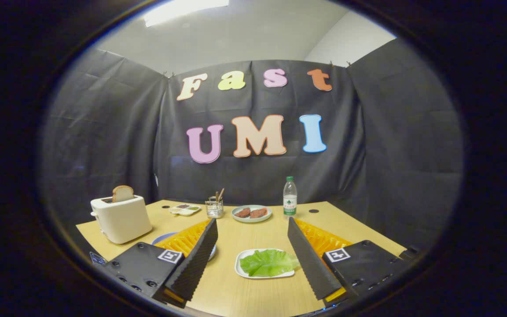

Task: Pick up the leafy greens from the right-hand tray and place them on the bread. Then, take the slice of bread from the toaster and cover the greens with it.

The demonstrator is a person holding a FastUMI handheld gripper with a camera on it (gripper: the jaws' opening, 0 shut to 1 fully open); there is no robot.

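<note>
At the lower left of the frame stands one white toaster (121, 219) on the wooden table (236, 281), with a single slice of bread (123, 193) poking up from its slot. Just right of it, mostly hidden behind the gripper's left finger, is the rim of a bluish plate (162, 238); what lies on it I cannot make out from here. Further back, toward the middle of the frame, sit one small divided dish (185, 209), one wire holder (214, 208) with a couple of sticks in it, and one round plate (251, 213) carrying two dark reddish patties (251, 212). To the right of that plate stands one clear water bottle (290, 197) with a green cap.

Low in the centre, one white tray (244, 273) holds the leafy greens (267, 262), a single pile of leaves. The gripper (251, 226) hangs over the table with its two fingers spread wide apart, grasping nothing; the greens lie between the fingers, nearer the right one, which overlaps the tray's right edge in view.
</note>
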